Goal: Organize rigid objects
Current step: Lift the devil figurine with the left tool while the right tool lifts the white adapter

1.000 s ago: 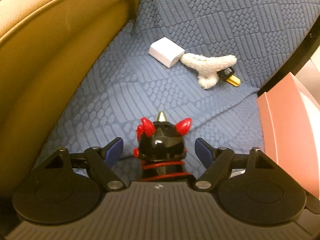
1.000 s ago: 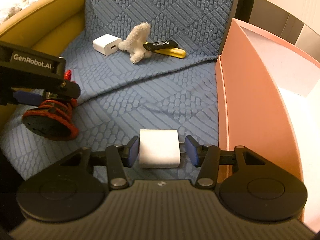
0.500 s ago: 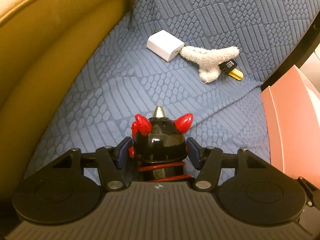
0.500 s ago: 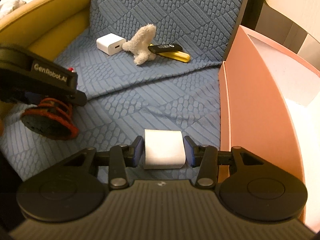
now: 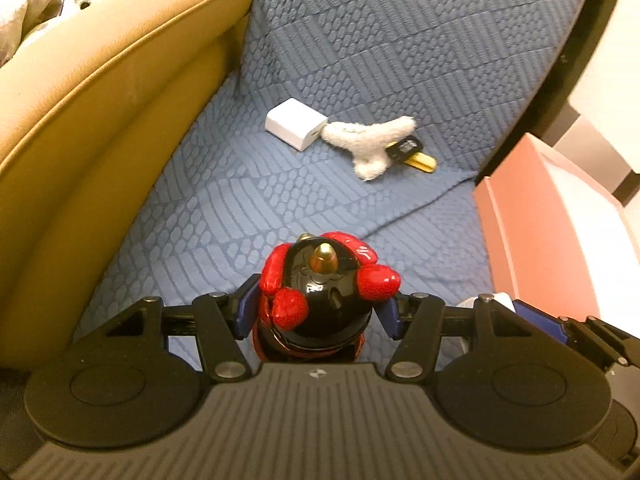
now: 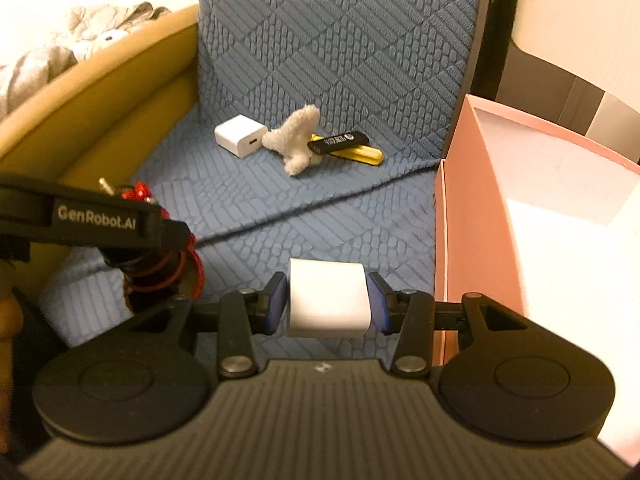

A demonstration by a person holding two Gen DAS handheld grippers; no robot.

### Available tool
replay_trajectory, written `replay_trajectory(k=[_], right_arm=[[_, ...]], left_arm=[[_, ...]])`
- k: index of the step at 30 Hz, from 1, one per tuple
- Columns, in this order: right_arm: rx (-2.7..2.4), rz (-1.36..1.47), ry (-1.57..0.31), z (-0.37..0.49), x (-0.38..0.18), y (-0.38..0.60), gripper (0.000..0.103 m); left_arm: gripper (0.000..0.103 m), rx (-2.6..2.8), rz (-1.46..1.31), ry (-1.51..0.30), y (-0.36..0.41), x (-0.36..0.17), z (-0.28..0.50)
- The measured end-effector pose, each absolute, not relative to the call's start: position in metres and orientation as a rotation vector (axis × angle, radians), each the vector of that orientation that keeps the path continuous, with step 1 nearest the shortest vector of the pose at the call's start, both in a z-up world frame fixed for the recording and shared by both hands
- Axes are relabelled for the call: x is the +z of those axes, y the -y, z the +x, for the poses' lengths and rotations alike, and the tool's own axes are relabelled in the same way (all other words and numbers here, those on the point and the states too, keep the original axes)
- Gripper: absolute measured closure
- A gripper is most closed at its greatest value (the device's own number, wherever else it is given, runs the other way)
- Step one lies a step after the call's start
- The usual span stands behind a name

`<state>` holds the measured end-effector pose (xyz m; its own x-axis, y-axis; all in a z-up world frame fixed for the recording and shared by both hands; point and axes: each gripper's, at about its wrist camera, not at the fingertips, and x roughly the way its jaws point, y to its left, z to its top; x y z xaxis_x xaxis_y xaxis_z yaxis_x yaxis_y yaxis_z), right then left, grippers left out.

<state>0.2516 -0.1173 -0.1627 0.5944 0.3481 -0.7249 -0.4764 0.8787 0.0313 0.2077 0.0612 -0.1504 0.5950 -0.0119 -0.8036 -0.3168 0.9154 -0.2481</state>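
while each tool (image 5: pixel 318 312) (image 6: pixel 327 300) grips, the pink box (image 6: pixel 472 220) borders right.

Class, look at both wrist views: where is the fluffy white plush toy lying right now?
The plush toy lies at the back of the blue cushion, between the white charger on its left and the black-and-gold stick on its right.
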Motion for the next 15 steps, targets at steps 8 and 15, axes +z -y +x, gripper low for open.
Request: replay_trajectory(k=[8, 15], right_arm=[[0.504, -0.130, -0.787, 0.232, -0.131, 0.129, 0.056], [0.502, -0.105, -0.754, 0.225, -0.097, 0.148, 0.056]], left_arm=[[0.039, 0.112, -0.403, -0.900, -0.052, -0.119, 0.185], [0.039, 0.096, -0.410, -0.865, -0.041, -0.087, 0.170]])
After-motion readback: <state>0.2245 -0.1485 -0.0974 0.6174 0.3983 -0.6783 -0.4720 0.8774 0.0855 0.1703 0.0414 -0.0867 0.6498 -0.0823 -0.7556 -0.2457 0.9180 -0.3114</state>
